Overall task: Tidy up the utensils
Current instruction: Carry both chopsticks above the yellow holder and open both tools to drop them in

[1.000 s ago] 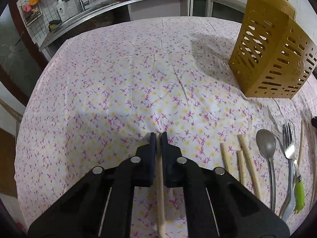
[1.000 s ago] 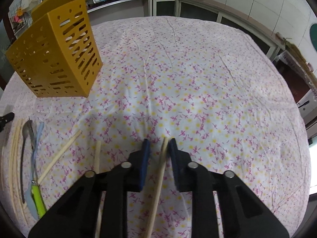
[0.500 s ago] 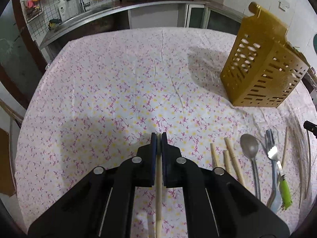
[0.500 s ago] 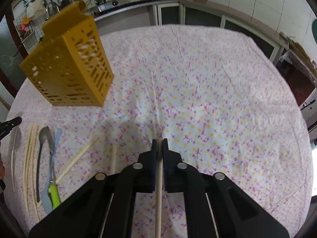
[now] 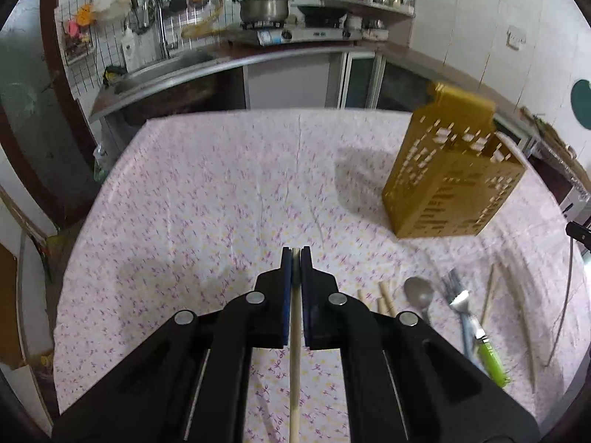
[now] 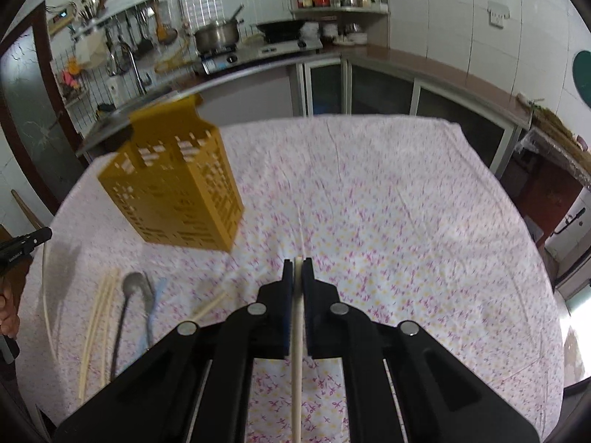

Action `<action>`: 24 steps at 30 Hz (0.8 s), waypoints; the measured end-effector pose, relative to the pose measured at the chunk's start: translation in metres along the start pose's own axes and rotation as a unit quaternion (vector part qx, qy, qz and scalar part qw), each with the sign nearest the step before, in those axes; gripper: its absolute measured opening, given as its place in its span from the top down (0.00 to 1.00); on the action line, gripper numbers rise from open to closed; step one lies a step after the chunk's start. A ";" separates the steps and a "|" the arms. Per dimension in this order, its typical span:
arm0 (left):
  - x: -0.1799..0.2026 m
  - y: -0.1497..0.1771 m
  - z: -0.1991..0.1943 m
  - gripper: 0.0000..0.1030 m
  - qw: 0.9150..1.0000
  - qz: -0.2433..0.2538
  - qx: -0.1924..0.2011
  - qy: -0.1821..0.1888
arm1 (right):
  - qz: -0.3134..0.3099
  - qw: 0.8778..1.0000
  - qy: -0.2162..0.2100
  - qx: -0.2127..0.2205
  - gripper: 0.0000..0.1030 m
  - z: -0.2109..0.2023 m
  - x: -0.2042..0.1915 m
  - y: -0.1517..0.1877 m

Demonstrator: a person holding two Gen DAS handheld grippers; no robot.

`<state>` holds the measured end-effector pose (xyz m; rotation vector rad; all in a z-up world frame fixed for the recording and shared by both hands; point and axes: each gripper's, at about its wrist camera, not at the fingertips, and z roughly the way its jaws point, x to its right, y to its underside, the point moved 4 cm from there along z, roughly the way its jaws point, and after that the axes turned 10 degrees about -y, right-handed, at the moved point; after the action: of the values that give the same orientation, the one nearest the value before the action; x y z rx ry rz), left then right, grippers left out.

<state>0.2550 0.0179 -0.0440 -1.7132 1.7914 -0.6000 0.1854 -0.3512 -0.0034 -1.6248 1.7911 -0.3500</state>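
We hold one light, stiff chopstick (image 5: 294, 350) in each closed hand-held gripper (image 5: 295, 254), pinched near one end; second chopstick (image 6: 296, 354), right hand-held gripper (image 6: 296, 265).

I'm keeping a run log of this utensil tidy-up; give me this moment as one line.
left gripper: shut on chopstick | right gripper: shut on chopstick | yellow holder: upright on table | spoon, fork: on cloth

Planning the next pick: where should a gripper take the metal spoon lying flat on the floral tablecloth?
Grip the metal spoon at mid-handle, from above, jaws across the thin handle. It lies flat with a fork close beside it, so the side gap is narrow; the wide bowl would slip.
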 end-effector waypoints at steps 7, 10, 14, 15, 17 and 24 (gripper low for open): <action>0.002 -0.012 -0.039 0.97 0.999 0.000 0.045 0.002 | -0.022 0.999 -0.004 0.038 0.95 -0.033 -0.015 -0.012; 0.003 -0.013 -0.052 0.97 0.998 -0.002 0.059 0.007 | -0.027 0.998 -0.007 0.051 0.95 -0.046 -0.019 -0.013; 0.004 -0.015 -0.068 0.97 0.997 0.001 0.079 0.008 | -0.032 0.997 -0.011 0.070 0.95 -0.063 -0.024 -0.017; 0.004 -0.016 -0.071 0.97 0.997 0.000 0.082 0.009 | -0.033 0.997 -0.012 0.073 0.95 -0.066 -0.025 -0.018; 0.003 -0.016 -0.077 0.97 0.996 -0.004 0.088 0.010 | -0.036 0.996 -0.015 0.084 0.95 -0.073 -0.028 -0.020; 0.005 -0.027 -0.095 0.97 0.993 -0.014 0.121 0.006 | -0.052 0.992 -0.022 0.110 0.95 -0.092 -0.042 -0.034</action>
<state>0.2101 0.0043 0.0433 -1.5750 1.6307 -0.8063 0.1517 -0.3394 0.0975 -1.5596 1.5787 -0.5355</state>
